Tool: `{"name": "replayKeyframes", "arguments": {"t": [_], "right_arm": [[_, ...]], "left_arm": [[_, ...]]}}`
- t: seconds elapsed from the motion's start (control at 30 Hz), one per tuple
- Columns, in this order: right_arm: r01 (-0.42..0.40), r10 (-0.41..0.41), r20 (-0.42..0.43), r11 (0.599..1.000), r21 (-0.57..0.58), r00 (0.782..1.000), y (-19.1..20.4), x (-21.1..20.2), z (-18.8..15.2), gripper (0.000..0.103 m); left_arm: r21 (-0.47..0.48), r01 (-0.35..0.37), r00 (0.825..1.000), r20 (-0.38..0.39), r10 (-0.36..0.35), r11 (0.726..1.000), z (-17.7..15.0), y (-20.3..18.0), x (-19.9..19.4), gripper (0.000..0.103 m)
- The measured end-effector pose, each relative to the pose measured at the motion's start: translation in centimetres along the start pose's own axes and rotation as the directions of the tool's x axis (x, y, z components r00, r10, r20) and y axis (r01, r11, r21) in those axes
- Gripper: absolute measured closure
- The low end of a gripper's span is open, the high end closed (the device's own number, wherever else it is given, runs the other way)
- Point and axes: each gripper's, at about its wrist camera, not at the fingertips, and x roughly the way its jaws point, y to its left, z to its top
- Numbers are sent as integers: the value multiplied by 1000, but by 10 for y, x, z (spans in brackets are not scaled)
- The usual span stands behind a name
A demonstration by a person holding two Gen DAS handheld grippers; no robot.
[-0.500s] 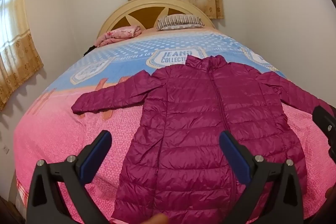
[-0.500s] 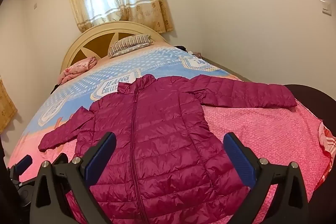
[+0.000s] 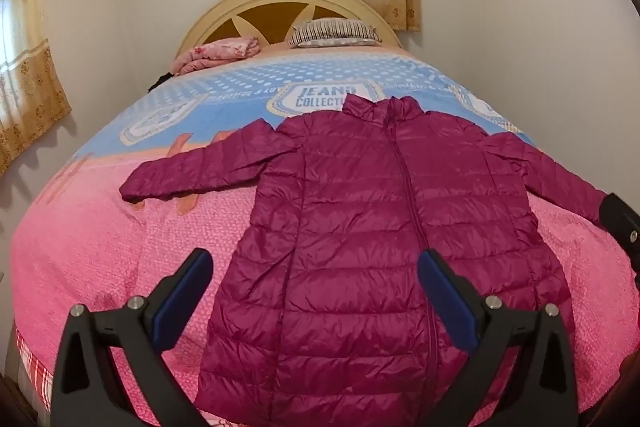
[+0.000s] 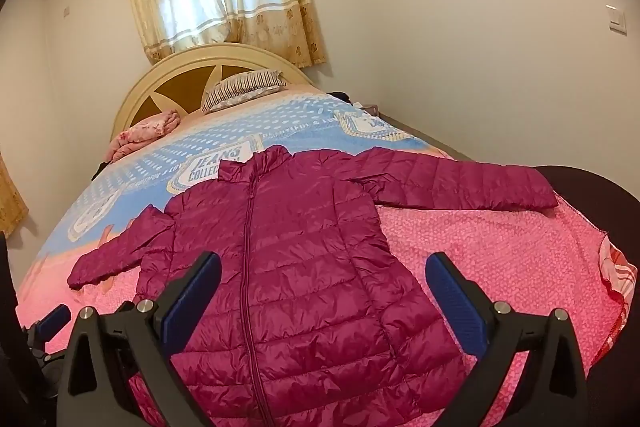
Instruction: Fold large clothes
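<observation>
- Nothing has shifted since half a second ago: my left gripper [image 3: 314, 301] and right gripper [image 4: 324, 301] still hover wide open, holding nothing.
- The magenta jacket [image 3: 380, 227] lies flat just ahead of both; folding hasn't begun.

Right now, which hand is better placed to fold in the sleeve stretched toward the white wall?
The right. Its open tongs hover by the magenta quilted puffer jacket on that sleeve's side; the left tongs sit over the opposite hem.

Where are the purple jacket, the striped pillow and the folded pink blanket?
purple jacket [image 3: 360, 227]: left wrist view, on its quilted front.
striped pillow [image 3: 334, 31]: left wrist view, on its middle.
folded pink blanket [image 4: 140, 135]: right wrist view, on its top fold.
</observation>
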Motion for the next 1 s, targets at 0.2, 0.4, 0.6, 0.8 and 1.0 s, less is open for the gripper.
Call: {"name": "replayKeyframes", "arguments": {"t": [0.2, 0.4, 0.6, 0.8, 1.0], "right_arm": [[-1, 1, -2, 1000, -2, 1000, 0, -1, -1, 1], [-1, 1, 1, 1000, -4, 1000, 1, -1, -2, 1], [0, 0, -1, 1000, -4, 1000, 1, -2, -2, 1], [-4, 4, -6, 1000, -7, 1000, 3, -2, -2, 1], [-4, 4, -9, 1000, -4, 1000, 2, -3, -2, 1]], "left_arm": [[-10, 8, 1000, -6, -8, 1000, -1, 5, 3, 0], [-8, 10, 1000, -2, -10, 1000, -1, 5, 1, 0], [-8, 9, 1000, 0, -9, 1000, -1, 5, 1, 0], [-10, 12, 1000, 1, -12, 1000, -1, 6, 0, 0], [-9, 13, 1000, 0, -13, 1000, 0, 9, 1, 0]]}}
